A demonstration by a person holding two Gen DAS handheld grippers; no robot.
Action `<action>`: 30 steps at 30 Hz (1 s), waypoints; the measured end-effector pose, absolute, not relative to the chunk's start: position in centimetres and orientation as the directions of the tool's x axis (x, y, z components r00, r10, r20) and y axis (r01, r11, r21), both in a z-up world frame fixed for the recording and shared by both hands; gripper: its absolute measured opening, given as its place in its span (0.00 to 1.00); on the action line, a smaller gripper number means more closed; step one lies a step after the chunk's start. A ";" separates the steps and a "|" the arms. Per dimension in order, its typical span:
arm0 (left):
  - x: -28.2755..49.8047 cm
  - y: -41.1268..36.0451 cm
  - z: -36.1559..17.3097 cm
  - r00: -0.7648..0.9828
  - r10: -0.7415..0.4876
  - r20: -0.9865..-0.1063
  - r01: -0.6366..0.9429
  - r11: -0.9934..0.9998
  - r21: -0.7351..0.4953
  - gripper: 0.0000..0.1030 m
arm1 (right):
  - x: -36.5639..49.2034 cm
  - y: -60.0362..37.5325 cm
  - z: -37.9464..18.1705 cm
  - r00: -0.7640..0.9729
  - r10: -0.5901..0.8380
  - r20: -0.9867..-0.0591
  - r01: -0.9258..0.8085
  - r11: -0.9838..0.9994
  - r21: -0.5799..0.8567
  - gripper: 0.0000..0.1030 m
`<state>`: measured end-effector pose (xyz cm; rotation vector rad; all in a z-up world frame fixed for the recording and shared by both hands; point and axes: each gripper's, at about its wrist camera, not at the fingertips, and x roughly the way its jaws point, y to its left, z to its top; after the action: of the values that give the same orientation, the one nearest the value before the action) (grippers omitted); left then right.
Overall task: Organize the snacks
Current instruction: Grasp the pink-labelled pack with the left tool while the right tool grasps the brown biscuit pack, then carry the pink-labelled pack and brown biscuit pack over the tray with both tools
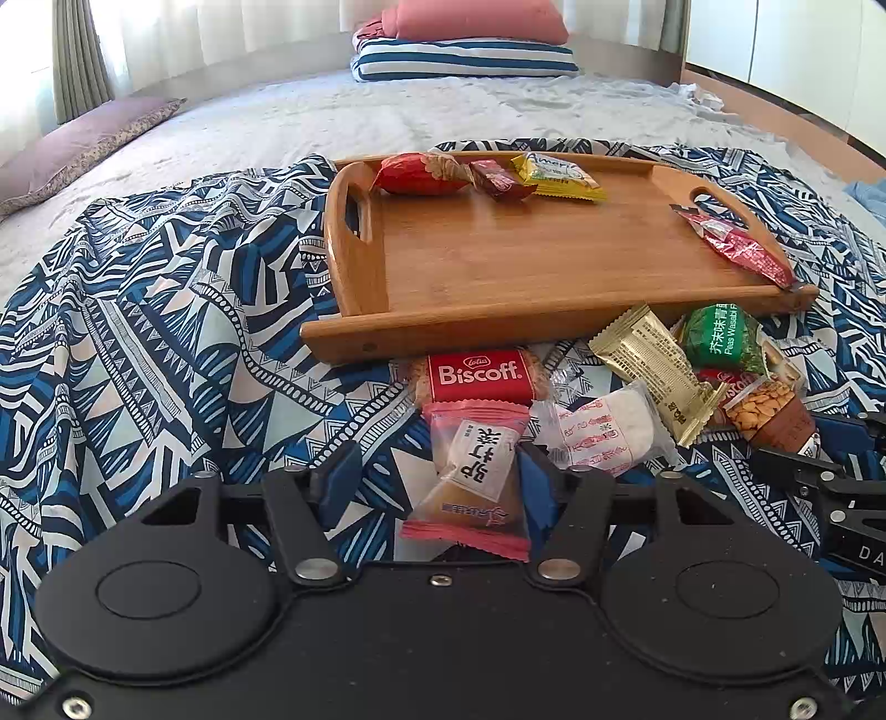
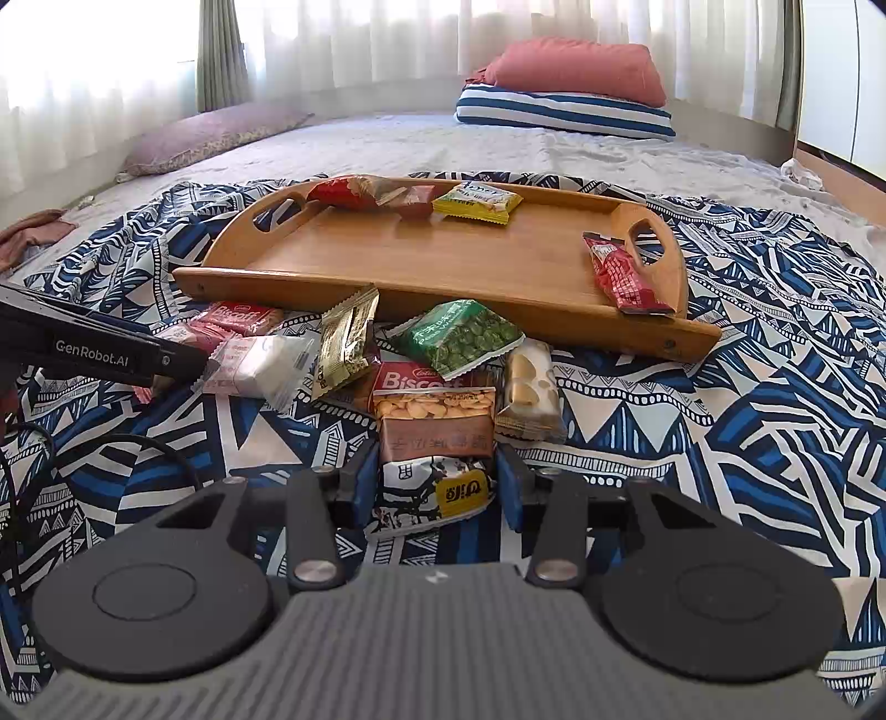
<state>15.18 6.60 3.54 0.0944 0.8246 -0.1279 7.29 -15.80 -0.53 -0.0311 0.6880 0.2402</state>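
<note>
A wooden tray (image 1: 526, 266) (image 2: 443, 260) lies on the patterned cloth with several snack packets on it: a red one (image 1: 421, 174), a dark red one (image 1: 501, 180), a yellow one (image 1: 556, 177) and a long red one (image 1: 736, 246). A pile of snacks lies in front of it, with a Biscoff packet (image 1: 479, 376) and a green peas packet (image 2: 459, 335). My left gripper (image 1: 437, 482) is open around a pink-edged packet (image 1: 476, 482). My right gripper (image 2: 437, 482) is open around a brown peanut packet (image 2: 434, 443). Whether the pads touch the packets is unclear.
The blue and white patterned cloth (image 1: 166, 343) covers a grey bed. Pillows (image 1: 470, 39) lie at the far end and a purple pillow (image 2: 216, 135) at the left. The left gripper's body (image 2: 94, 346) shows at the left of the right wrist view.
</note>
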 end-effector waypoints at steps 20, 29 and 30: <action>14.2 7.6 3.5 0.697 -0.173 -0.696 0.188 0.981 -0.055 0.27 | 6.8 -15.1 -0.3 0.751 0.176 -0.636 -0.214 0.977 0.016 0.46; 13.0 7.5 4.7 0.717 -0.193 -0.670 0.193 0.978 -0.075 0.27 | 6.0 -15.8 0.6 0.755 0.206 -0.623 -0.208 0.976 0.070 0.46; 12.8 7.4 4.9 0.719 -0.198 -0.666 0.195 0.978 -0.079 0.27 | 5.9 -15.9 0.9 0.757 0.214 -0.618 -0.211 0.974 0.079 0.46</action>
<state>12.81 7.43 4.88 -0.0031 0.7367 -0.2172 5.90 -15.94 0.86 0.0044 0.6739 0.2316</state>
